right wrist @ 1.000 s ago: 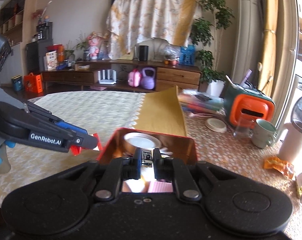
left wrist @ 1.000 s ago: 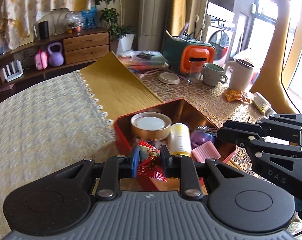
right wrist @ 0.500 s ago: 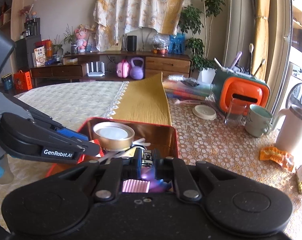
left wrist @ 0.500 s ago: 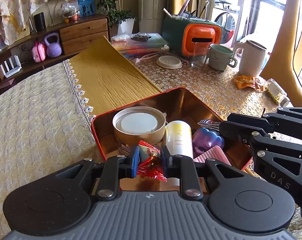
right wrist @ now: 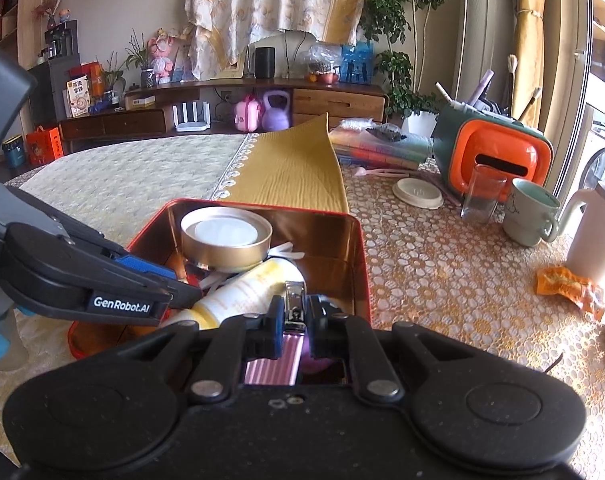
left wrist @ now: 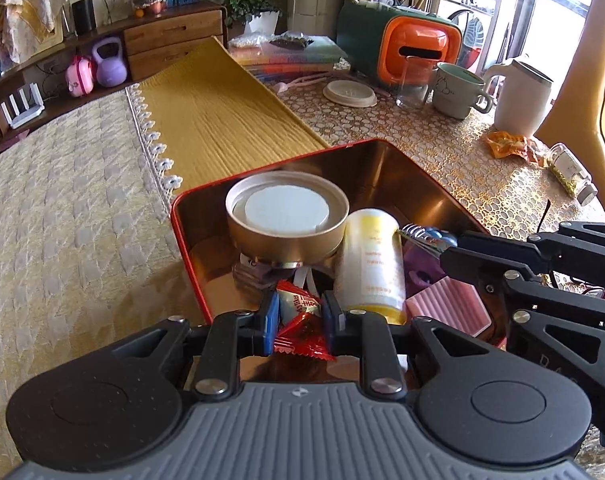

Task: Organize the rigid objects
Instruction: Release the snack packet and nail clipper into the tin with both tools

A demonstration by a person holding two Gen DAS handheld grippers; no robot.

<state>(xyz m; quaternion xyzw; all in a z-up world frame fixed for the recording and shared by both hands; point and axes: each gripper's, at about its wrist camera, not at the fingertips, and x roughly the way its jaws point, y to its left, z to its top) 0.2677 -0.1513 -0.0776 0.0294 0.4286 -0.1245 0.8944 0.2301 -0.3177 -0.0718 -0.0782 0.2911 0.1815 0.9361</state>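
- left wrist view looks steeply down, close over the red tin (left wrist: pixel 190 240).
- right wrist view looks shallower, close, from the tin's other side.
- both share the tin and tabletop (right wrist: pixel 442 280).

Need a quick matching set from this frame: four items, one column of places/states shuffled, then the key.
Items:
1. candy wrapper
2. nail clipper
3. gold lid
4. green mug

Places:
A. on the table beside the orange box
B. in the right gripper
C. in the left gripper
D. in the red tin, on top of other items

Pairs: 1-C, 2-B, 3-D, 4-A
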